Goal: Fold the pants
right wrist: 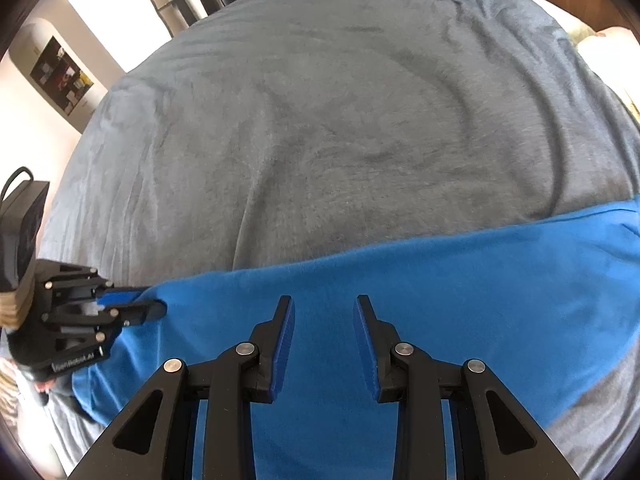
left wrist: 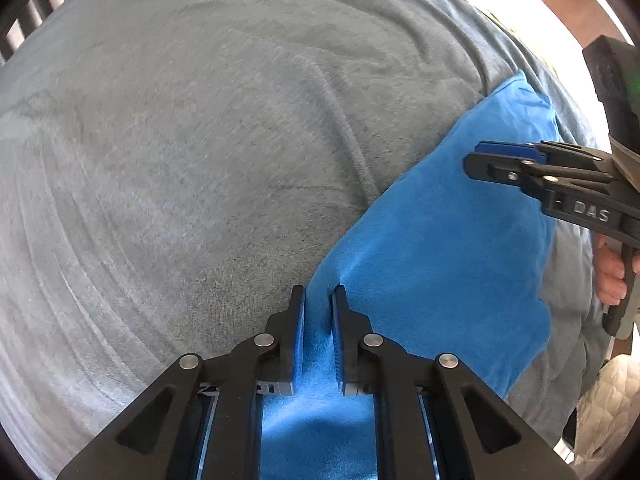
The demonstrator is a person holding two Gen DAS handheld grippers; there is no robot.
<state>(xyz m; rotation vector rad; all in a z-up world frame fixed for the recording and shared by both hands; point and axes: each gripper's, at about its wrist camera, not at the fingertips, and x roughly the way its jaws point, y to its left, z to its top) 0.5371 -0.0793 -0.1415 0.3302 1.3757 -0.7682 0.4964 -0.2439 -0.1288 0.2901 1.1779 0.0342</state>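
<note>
The pants [left wrist: 440, 216], bright blue and soft-looking, lie spread as a broad band across the near part of a bed, on top of a grey blanket [left wrist: 192, 152] that covers nearly everything else in sight. In the right wrist view the pants [right wrist: 400, 280] run from the left edge to the right edge of the picture, their far edge a long, fairly straight line against the grey blanket [right wrist: 340, 120], which is rumpled into shallow creases. A pale wall and a dark frame show beyond the bed's far side.

The left gripper [left wrist: 318, 300] points steeply down at one end of the blue cloth, and its jaws stand narrow, with a raised ridge of the fabric pinched up between the blue pads [left wrist: 298, 344]. From the other camera the same left gripper [right wrist: 154, 302] is seen at the left end of the pants, its tips closed on the edge of the cloth there.

The right gripper [right wrist: 325, 304] hangs over the middle of the blue band with its jaws partly apart; the fabric lies beneath them and nothing is between the pads. In the left wrist view this right gripper [left wrist: 478, 160] reaches in from the right above the cloth, and a person's hand [left wrist: 610, 276] grips its handle.
</note>
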